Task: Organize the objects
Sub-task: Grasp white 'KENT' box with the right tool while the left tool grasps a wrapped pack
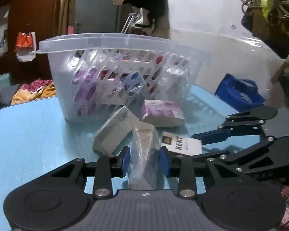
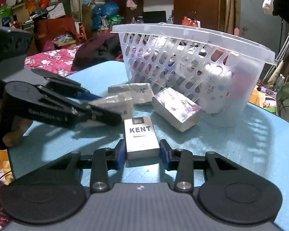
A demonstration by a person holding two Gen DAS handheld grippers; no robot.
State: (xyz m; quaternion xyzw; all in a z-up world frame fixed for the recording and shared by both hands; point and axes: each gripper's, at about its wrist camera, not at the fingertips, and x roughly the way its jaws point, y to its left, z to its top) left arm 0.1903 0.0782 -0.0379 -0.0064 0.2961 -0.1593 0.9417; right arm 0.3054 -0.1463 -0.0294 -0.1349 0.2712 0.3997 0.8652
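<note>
Looking from the left wrist, the left gripper (image 1: 144, 160) is clenched on a wrapped pack (image 1: 143, 154) over the blue table (image 1: 38, 130); lift it straight toward the basket (image 1: 109, 46). From the right wrist, the right gripper (image 2: 142, 152) clamps the Kent pack (image 2: 140, 136) lying on the table; keep it level when raising.

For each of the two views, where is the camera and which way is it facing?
Left wrist: sits on the left claw, faces the basket across the blue table; its pads grip a wrapped pack; right claw shows at right.
Right wrist: sits on the right claw, faces the basket from the other side; closed on the KENT pack; left claw at left.
Shared: basket, table, KENT pack, purple pack.
</note>
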